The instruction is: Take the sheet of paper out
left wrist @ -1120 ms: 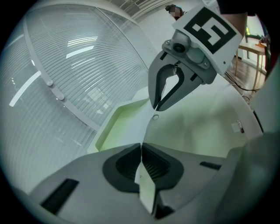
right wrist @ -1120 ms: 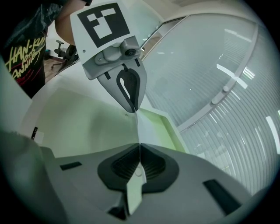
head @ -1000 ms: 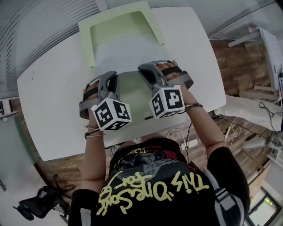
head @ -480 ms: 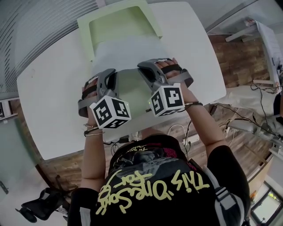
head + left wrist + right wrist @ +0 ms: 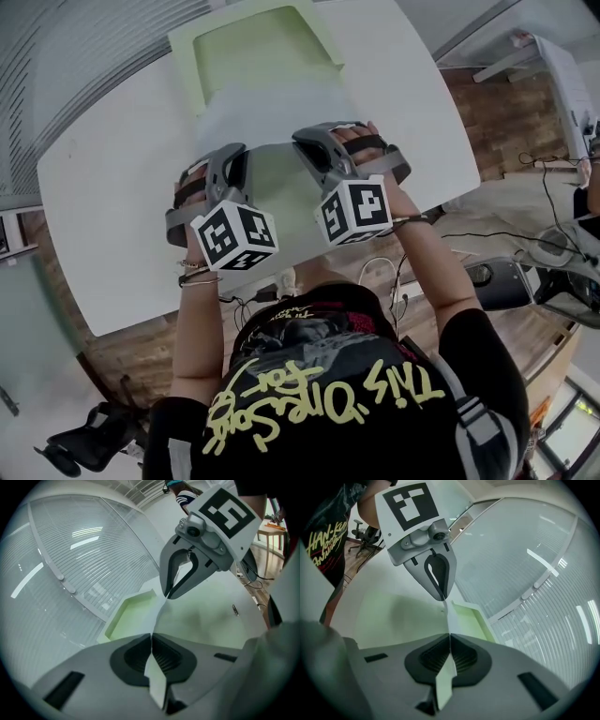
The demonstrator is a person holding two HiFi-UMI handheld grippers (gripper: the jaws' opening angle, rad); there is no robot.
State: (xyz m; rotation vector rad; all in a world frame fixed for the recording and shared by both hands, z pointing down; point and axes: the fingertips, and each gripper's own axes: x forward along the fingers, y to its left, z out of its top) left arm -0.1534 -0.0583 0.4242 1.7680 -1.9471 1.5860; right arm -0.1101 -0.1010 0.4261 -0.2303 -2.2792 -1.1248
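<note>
A pale sheet of paper (image 5: pixel 265 111) sticks out of a light green folder (image 5: pixel 251 45) at the far side of the white table (image 5: pixel 112 197). My left gripper (image 5: pixel 233 159) is shut on the sheet's near edge, with a strip of paper (image 5: pixel 157 682) pinched between its pads. My right gripper (image 5: pixel 317 141) is shut on the same edge further right, its own strip (image 5: pixel 446 680) caught in the jaws. The sheet spans between them, lifted off the table. Each gripper view shows the other gripper: the right gripper (image 5: pixel 168 594) and the left gripper (image 5: pixel 442 597), with the green folder (image 5: pixel 129 616) (image 5: pixel 471 617) beyond.
The table's near edge (image 5: pixel 281 281) runs just in front of the person's body. Cables and a power strip (image 5: pixel 394 305) lie on the wooden floor below. A black chair base (image 5: pixel 70 445) stands at the lower left. Slatted blinds (image 5: pixel 70 559) line the far wall.
Both grippers have drawn back toward the person with the sheet held between them. A little more of the sheet shows outside the green folder.
</note>
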